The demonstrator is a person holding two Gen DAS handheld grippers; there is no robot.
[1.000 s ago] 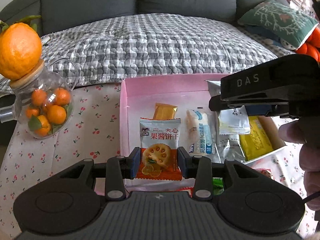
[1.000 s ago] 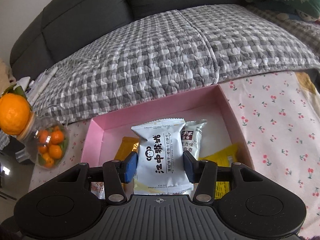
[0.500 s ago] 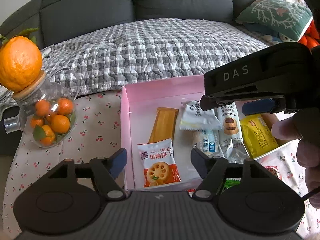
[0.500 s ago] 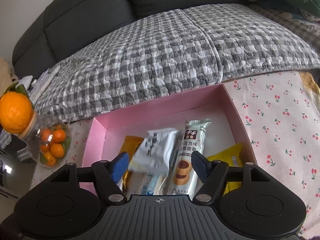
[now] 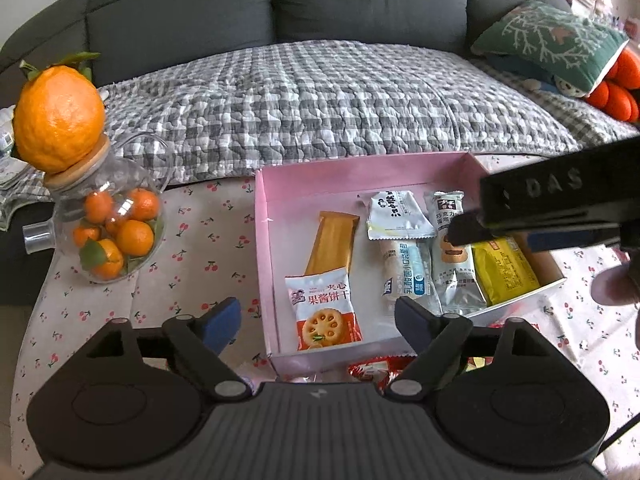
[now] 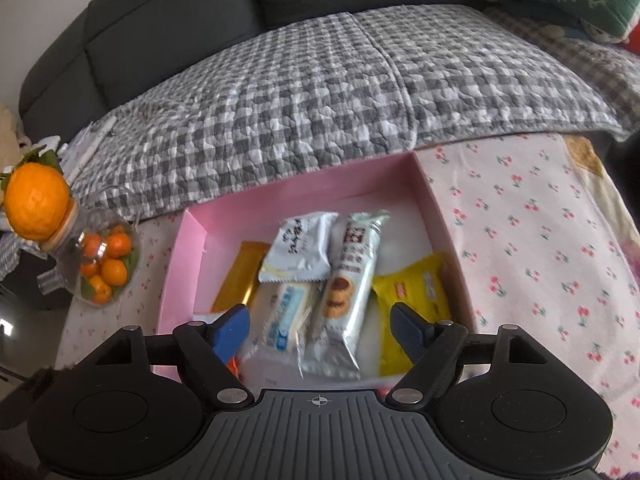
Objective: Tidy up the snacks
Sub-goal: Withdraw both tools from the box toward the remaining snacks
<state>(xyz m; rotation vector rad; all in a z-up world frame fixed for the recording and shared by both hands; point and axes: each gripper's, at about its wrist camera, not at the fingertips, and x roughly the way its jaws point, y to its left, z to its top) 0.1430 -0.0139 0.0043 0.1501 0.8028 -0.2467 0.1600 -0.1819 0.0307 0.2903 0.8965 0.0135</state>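
A pink box (image 5: 266, 264) (image 6: 176, 272) on the cherry-print cloth holds several snack packs. The orange-and-white biscuit pack (image 5: 323, 312) lies at the box's near left, free of my left gripper (image 5: 318, 322), whose jaws are opening with nothing pressed between them. The white pack with black lettering (image 6: 300, 248) (image 5: 396, 216) lies on the other packs, released by my right gripper (image 6: 320, 330), whose jaws are opening above the box. A long cookie pack (image 6: 348, 288), a yellow pack (image 6: 416, 292) and an amber bar (image 5: 332, 248) also lie inside. The right gripper's body (image 5: 560, 204) crosses the left wrist view.
A glass jar of small oranges (image 5: 112, 232) with a large orange (image 5: 58, 116) on its lid stands left of the box. A checked quilt (image 5: 320, 108) covers the sofa behind. Red wrappers (image 5: 372, 368) lie in front of the box. A green cushion (image 5: 548, 44) sits far right.
Both grippers opened and let go of their packs. The biscuit pack and the white pack now lie in the pink box. Both grippers have drawn back a little.
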